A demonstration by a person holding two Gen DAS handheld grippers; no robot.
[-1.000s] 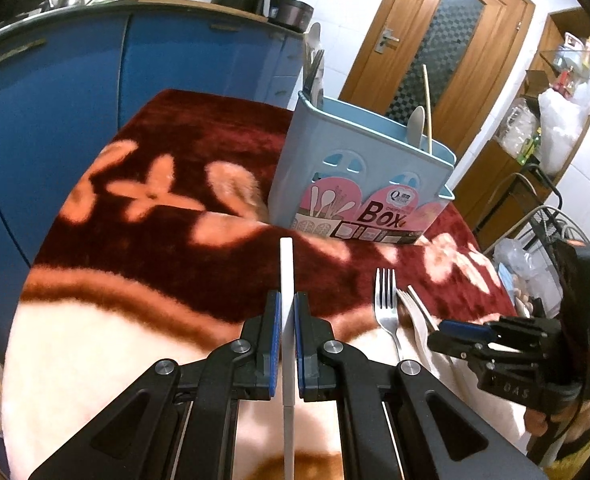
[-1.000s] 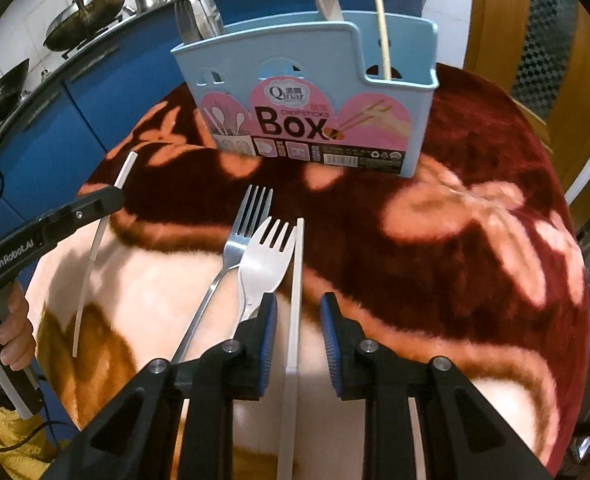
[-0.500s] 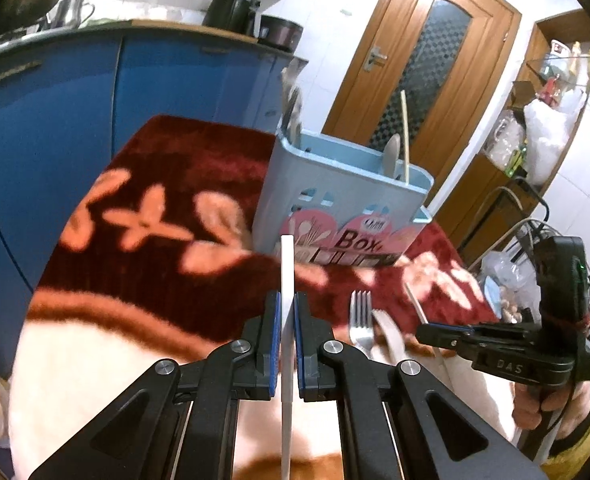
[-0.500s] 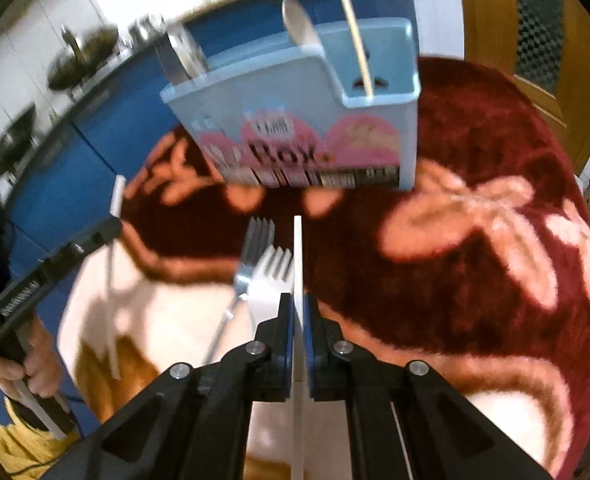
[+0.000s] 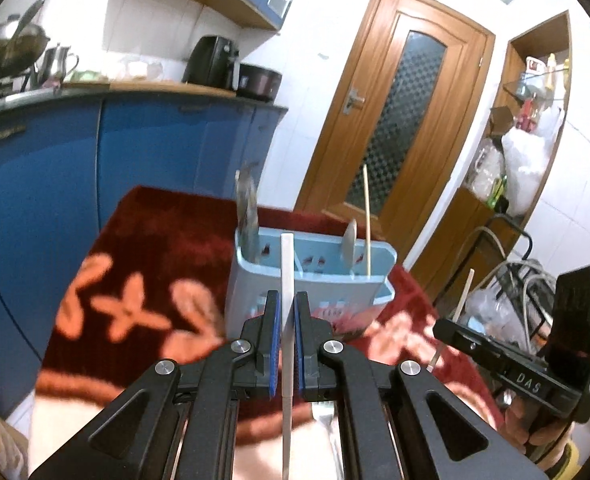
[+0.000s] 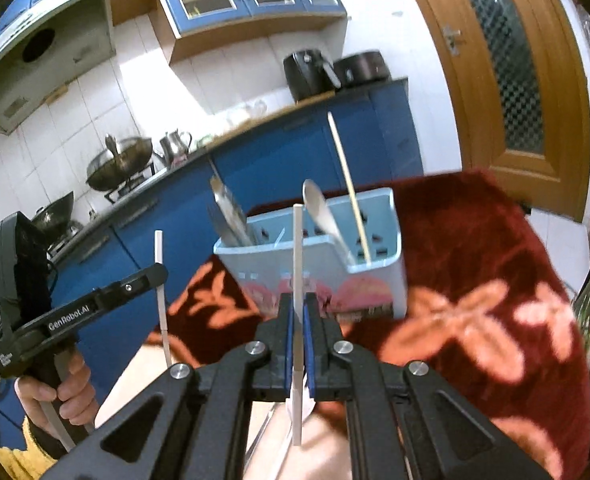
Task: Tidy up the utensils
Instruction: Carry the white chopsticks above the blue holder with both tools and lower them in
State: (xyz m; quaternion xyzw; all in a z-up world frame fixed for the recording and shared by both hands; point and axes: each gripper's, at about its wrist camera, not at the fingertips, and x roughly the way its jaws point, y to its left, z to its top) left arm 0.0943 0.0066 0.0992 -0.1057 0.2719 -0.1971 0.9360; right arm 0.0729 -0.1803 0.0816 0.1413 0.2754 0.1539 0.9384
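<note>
A light blue utensil box (image 5: 315,280) (image 6: 375,264) stands on the red flowered cloth; it holds metal utensils, a spoon and a wooden chopstick. My left gripper (image 5: 288,308) is shut on a white chopstick (image 5: 287,272), lifted and pointing up in front of the box. My right gripper (image 6: 297,312) is shut on a second white chopstick (image 6: 297,248), also lifted before the box. The left gripper and its chopstick (image 6: 160,280) show at left in the right wrist view. A fork (image 5: 323,420) lies on the cloth below.
Blue kitchen cabinets (image 5: 135,152) with pots and appliances run behind the table. A wooden door (image 5: 395,120) and cluttered shelves (image 5: 535,128) stand at the right. The cloth (image 6: 475,300) spreads right of the box.
My right gripper closed on the white chopstick and lifted it off the cloth. Both grippers rose and tilted up, bringing their chopsticks towards the box's top.
</note>
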